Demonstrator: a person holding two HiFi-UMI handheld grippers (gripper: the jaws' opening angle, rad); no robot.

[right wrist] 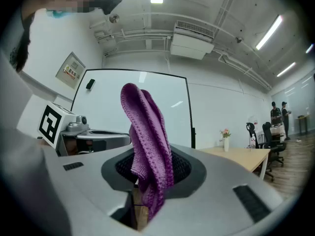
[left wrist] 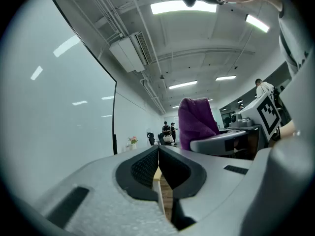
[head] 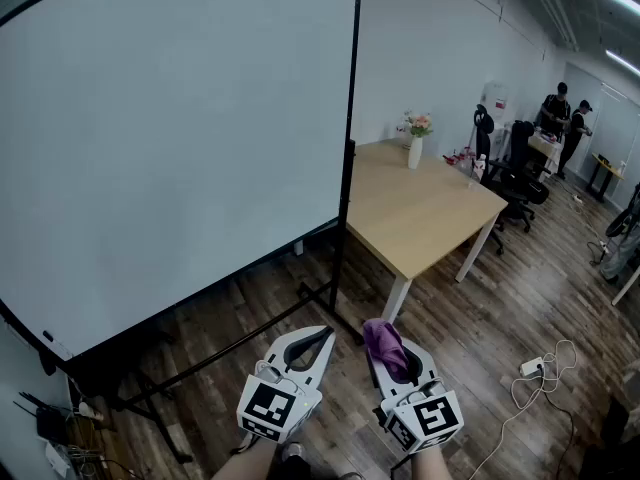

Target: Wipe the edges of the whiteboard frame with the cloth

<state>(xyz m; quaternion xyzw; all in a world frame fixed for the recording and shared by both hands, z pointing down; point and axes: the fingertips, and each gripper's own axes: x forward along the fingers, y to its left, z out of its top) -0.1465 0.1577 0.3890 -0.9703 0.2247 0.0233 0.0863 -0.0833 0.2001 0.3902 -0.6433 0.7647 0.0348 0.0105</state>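
The whiteboard with its thin black frame stands ahead on the left, on a wheeled stand. Both grippers hang low in front of it, well short of the frame. My right gripper is shut on a purple cloth, which sticks up from its jaws. To its left my left gripper is shut with nothing in it, its jaws meeting tip to tip. The left gripper view shows the cloth to its right and the board's frame to its left.
A light wooden table with a vase of flowers stands right of the board. Office chairs and people are at the far right. A white cable lies on the wood floor. The stand's black legs reach towards me.
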